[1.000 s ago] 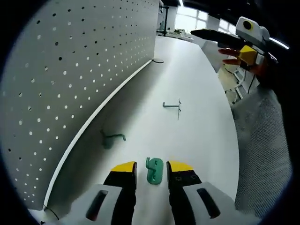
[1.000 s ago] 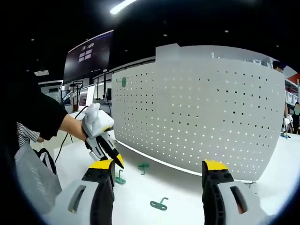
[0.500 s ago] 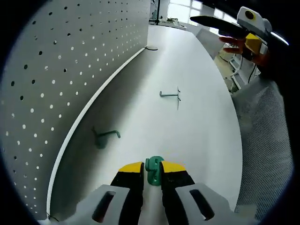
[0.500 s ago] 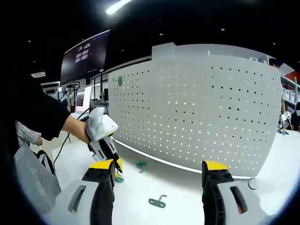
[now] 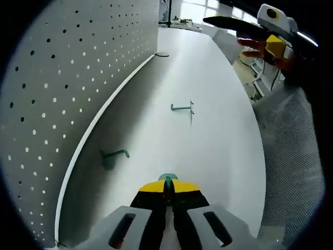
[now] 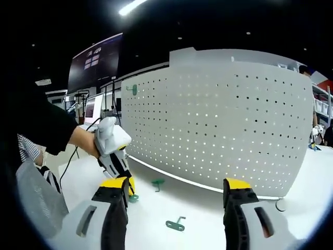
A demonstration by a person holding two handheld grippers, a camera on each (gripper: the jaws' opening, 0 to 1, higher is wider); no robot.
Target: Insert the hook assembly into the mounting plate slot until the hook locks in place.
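1. Between my left gripper's (image 5: 167,188) yellow-tipped jaws, pressed together on it, sits the small green plastic hook piece (image 5: 167,178), its top poking out just ahead of the tips.
2. It sits low at the white tabletop (image 5: 218,130); the white perforated pegboard panel (image 5: 62,78) stands to my left and runs forward alongside the gripper.
3. A second green hook (image 5: 113,155) lies ahead and left, near the panel's foot; a third (image 5: 181,108) lies farther ahead.
4. My right gripper (image 6: 174,195) hangs spread wide and empty, well apart, so I judge the left hand does the carrying toward the panel.
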